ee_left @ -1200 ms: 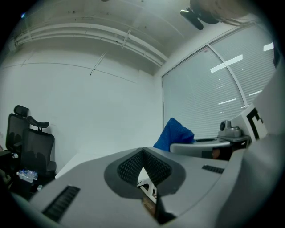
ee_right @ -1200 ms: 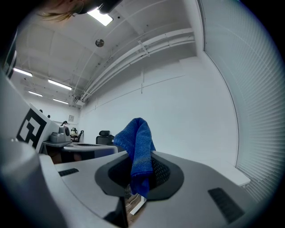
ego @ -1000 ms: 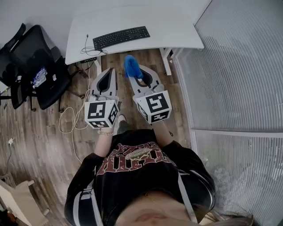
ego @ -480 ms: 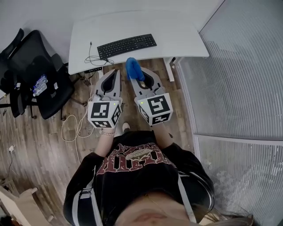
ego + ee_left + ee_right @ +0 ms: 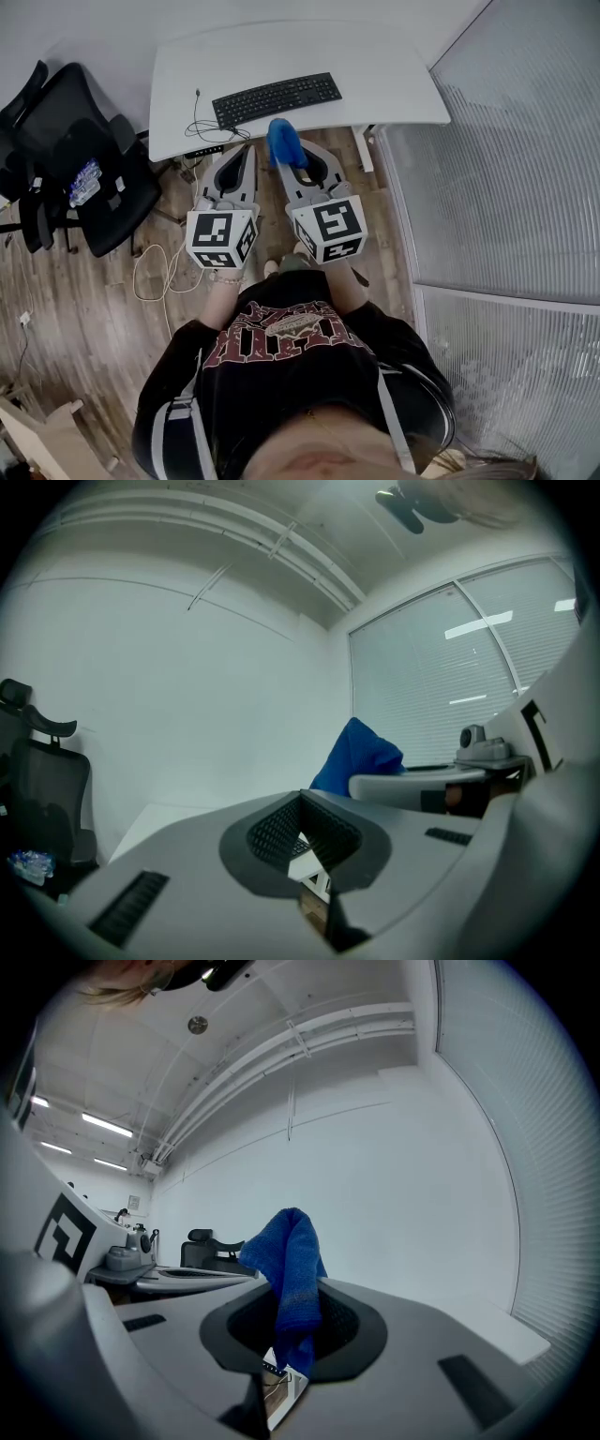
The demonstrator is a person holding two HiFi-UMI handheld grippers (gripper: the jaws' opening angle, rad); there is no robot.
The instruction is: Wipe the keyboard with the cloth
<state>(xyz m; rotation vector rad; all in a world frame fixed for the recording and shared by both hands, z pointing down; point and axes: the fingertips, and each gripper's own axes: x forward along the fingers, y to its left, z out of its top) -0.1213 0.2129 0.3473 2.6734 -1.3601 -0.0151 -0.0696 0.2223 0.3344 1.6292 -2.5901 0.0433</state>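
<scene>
Blue cloth (image 5: 281,142) nipped in right gripper (image 5: 285,161); left gripper (image 5: 245,150) closed, empty

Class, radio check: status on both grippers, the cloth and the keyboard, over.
Right gripper shut on blue cloth. Left gripper shut, empty. Black keyboard on white desk, not yet reached. Nothing between.

1. Both arms are stuck out in front of the chest, with the grippers side by side, close but apart, both pointing forward.
2. Left gripper (image 5: 246,150): fingers meet at the tips, nothing caught between them.
3. Right gripper (image 5: 288,159): fingers clamped on a blue cloth (image 5: 280,141) that pokes out past the tips.
</scene>
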